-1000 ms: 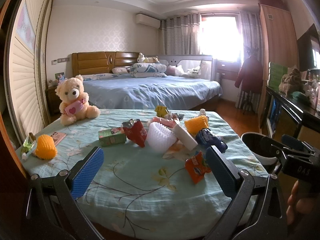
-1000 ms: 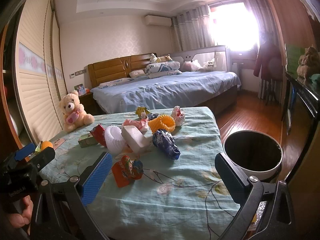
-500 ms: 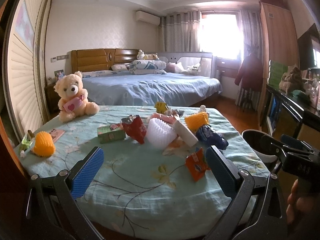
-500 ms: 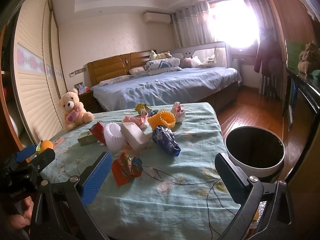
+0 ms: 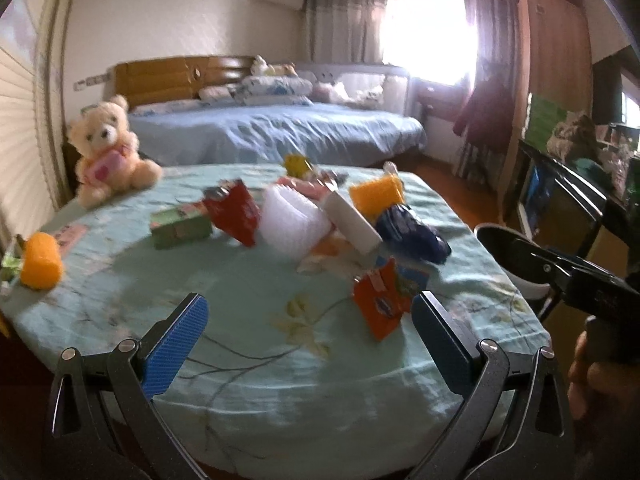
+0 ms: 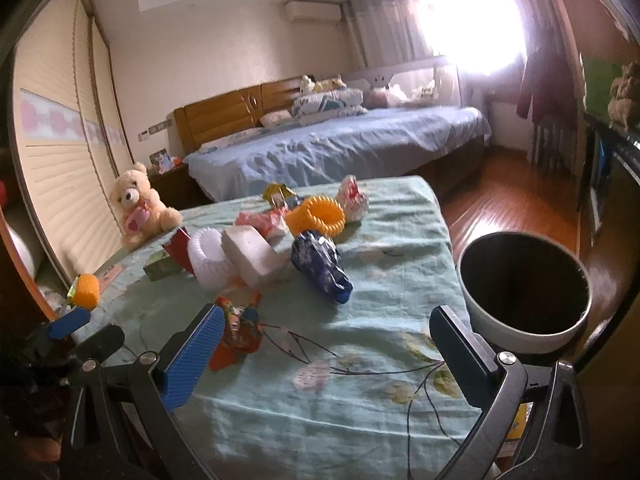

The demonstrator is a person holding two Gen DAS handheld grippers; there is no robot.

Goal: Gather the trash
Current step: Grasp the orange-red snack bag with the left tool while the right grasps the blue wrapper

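While both grippers gape, orange wrapper (image 5: 380, 305) lies near tablecloth (image 5: 280, 376) edge

Pale turquoise floral-print tablecloth (image 6: 360, 360); crumpled orange snack wrapper (image 5: 380, 304); dark blue patterned crinkled bag (image 6: 320, 268); cream plush teddy bear (image 6: 138, 210) with pink heart; white-walled, dark-lined round bin (image 6: 524, 336).

A bed (image 6: 340, 144) with blue bedding and a wooden headboard (image 6: 224, 116) fills the middle of the frame, under cream walls. At upper right a curtained window (image 6: 472, 16) blazes white (washing out its surroundings), and reddish wooden floor (image 6: 516, 208) shows at right.
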